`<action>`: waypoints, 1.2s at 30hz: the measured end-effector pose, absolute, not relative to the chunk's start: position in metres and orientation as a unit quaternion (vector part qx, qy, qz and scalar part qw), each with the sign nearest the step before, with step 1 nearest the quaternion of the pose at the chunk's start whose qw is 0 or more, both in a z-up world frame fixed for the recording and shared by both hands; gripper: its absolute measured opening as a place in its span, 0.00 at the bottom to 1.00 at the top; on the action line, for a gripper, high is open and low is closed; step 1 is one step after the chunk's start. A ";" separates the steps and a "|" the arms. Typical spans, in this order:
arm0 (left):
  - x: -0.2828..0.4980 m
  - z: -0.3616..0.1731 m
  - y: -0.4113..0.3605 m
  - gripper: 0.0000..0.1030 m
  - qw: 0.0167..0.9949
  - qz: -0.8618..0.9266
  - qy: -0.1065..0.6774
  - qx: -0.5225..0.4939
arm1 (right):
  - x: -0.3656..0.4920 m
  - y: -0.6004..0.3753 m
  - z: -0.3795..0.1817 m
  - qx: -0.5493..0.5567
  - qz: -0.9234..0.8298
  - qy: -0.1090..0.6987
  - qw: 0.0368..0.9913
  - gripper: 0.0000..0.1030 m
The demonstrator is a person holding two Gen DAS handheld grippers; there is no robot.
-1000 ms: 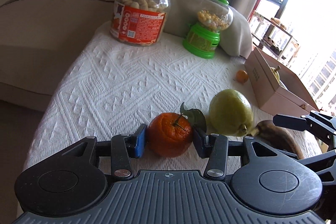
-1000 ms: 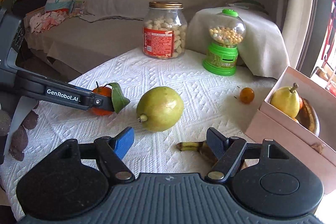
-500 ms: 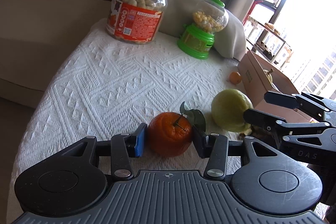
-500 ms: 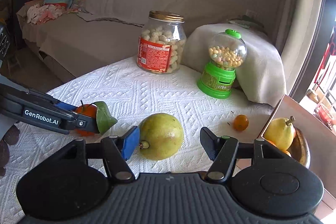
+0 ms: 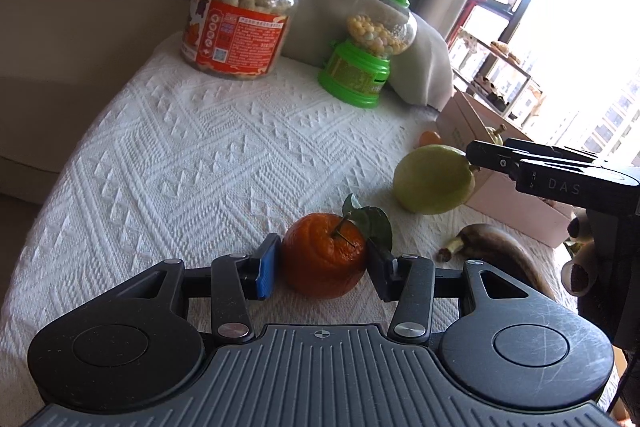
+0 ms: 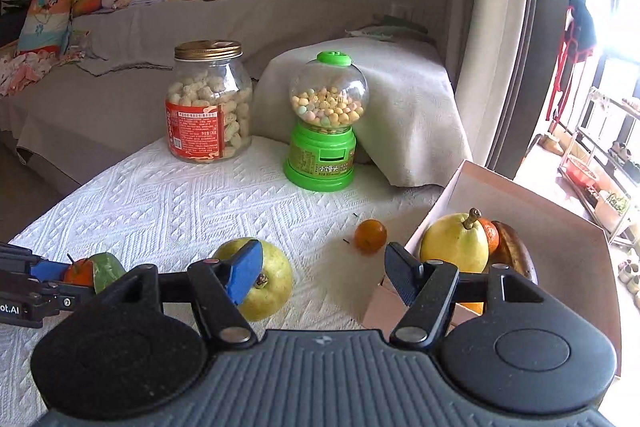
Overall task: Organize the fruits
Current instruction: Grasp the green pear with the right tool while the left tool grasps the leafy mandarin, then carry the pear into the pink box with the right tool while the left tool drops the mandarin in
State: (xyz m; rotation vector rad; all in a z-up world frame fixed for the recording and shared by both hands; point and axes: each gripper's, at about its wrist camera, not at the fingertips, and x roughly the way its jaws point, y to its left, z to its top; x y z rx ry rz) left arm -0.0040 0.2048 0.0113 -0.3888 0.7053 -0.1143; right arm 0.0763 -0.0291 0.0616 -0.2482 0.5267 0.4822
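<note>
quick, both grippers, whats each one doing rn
left gripper: shut on the orange, fingers pressed on both sides.
right gripper: open, holding nothing, fingers spread wide, the green pear behind its left finger.

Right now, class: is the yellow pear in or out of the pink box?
In. The yellow pear sits inside the pink box, beside an orange and a dark banana.

We see a surface (image 5: 192, 155) covered in white textured cloth. At its far edge stand a snack jar (image 5: 242, 11) and a green candy dispenser (image 5: 366, 55). Along the right edge sits a pink box (image 6: 532, 223). A small orange (image 6: 371, 235) lies beside the box; a green pear (image 5: 434, 179) and a dark banana (image 5: 496, 247) lie nearer us.
</note>
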 end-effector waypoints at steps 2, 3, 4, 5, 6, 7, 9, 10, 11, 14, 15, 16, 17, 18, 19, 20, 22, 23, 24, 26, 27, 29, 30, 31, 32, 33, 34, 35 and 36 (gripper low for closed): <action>-0.004 0.011 0.205 0.50 0.918 -0.056 0.343 -0.190 | 0.082 -0.023 0.062 -0.125 0.236 0.254 0.930 0.65; -0.004 0.011 0.205 0.50 0.918 -0.056 0.343 -0.190 | 0.084 -0.020 0.062 -0.127 0.236 0.252 0.930 0.65; -0.004 0.011 0.205 0.50 0.918 -0.055 0.342 -0.190 | 0.086 -0.019 0.063 -0.129 0.236 0.251 0.930 0.65; -0.004 0.011 0.205 0.50 0.918 -0.056 0.343 -0.190 | 0.087 -0.017 0.063 -0.130 0.236 0.250 0.930 0.65; -0.004 0.011 0.205 0.50 0.918 -0.055 0.342 -0.190 | 0.087 -0.016 0.063 -0.130 0.237 0.250 0.930 0.65; -0.005 0.011 0.204 0.50 0.918 -0.055 0.342 -0.190 | 0.088 -0.017 0.065 -0.123 0.244 0.256 0.927 0.66; -0.005 0.011 0.205 0.50 0.919 -0.056 0.341 -0.191 | 0.083 -0.023 0.068 -0.094 0.279 0.265 0.918 0.69; -0.004 0.011 0.205 0.50 0.918 -0.056 0.341 -0.192 | 0.079 -0.025 0.068 -0.085 0.291 0.265 0.915 0.74; -0.004 0.011 0.205 0.50 0.918 -0.056 0.341 -0.193 | 0.073 -0.025 0.067 -0.078 0.305 0.265 0.912 0.75; -0.003 0.011 0.205 0.50 0.919 -0.056 0.340 -0.192 | 0.063 -0.014 0.053 -0.099 0.324 0.280 0.898 0.75; -0.003 0.011 0.205 0.50 0.919 -0.056 0.340 -0.190 | 0.061 -0.009 0.048 -0.111 0.322 0.282 0.897 0.75; -0.003 0.011 0.204 0.50 0.920 -0.056 0.340 -0.188 | 0.060 -0.001 0.042 -0.124 0.315 0.283 0.897 0.75; -0.003 0.011 0.204 0.50 0.920 -0.056 0.339 -0.187 | 0.062 0.002 0.039 -0.125 0.310 0.286 0.898 0.75; -0.004 0.011 0.204 0.50 0.921 -0.056 0.339 -0.186 | 0.066 0.005 0.038 -0.119 0.309 0.289 0.898 0.75; -0.004 0.011 0.203 0.50 0.921 -0.055 0.338 -0.186 | 0.071 0.006 0.037 -0.106 0.309 0.295 0.898 0.75; -0.003 0.011 0.203 0.50 0.921 -0.055 0.338 -0.186 | 0.076 0.008 0.036 -0.098 0.309 0.300 0.897 0.75; -0.003 0.011 0.203 0.50 0.921 -0.054 0.338 -0.186 | 0.086 0.014 0.036 -0.092 0.308 0.308 0.896 0.75; -0.004 0.011 0.202 0.50 0.922 -0.053 0.337 -0.185 | 0.089 0.017 0.035 -0.094 0.306 0.311 0.895 0.74; -0.004 0.011 0.202 0.50 0.922 -0.052 0.337 -0.185 | 0.092 0.019 0.034 -0.098 0.302 0.314 0.895 0.71; -0.003 0.011 0.201 0.50 0.922 -0.050 0.337 -0.184 | 0.095 0.021 0.034 -0.104 0.296 0.317 0.895 0.58; -0.003 0.011 0.200 0.50 0.922 -0.048 0.338 -0.182 | 0.095 0.021 0.035 -0.104 0.296 0.318 0.895 0.57; -0.002 0.012 0.199 0.50 0.923 -0.046 0.340 -0.176 | 0.095 0.016 0.037 -0.096 0.298 0.325 0.893 0.57; -0.002 0.013 0.197 0.50 0.923 -0.044 0.341 -0.170 | 0.094 0.012 0.038 -0.092 0.299 0.327 0.892 0.57; -0.001 0.013 0.196 0.50 0.924 -0.043 0.343 -0.167 | 0.090 0.007 0.041 -0.087 0.300 0.330 0.891 0.57; -0.001 0.014 0.194 0.50 0.924 -0.041 0.345 -0.161 | 0.085 0.001 0.044 -0.082 0.303 0.330 0.890 0.57; 0.000 0.014 0.193 0.50 0.924 -0.038 0.347 -0.157 | 0.080 -0.005 0.047 -0.077 0.306 0.328 0.890 0.57; 0.001 0.015 0.191 0.50 0.923 -0.035 0.350 -0.154 | 0.073 -0.015 0.052 -0.070 0.309 0.325 0.891 0.57; 0.001 0.016 0.190 0.50 0.923 -0.033 0.352 -0.152 | 0.066 -0.024 0.056 -0.068 0.310 0.321 0.892 0.57; 0.001 0.017 0.188 0.50 0.922 -0.030 0.355 -0.148 | 0.058 -0.035 0.060 -0.067 0.308 0.317 0.895 0.57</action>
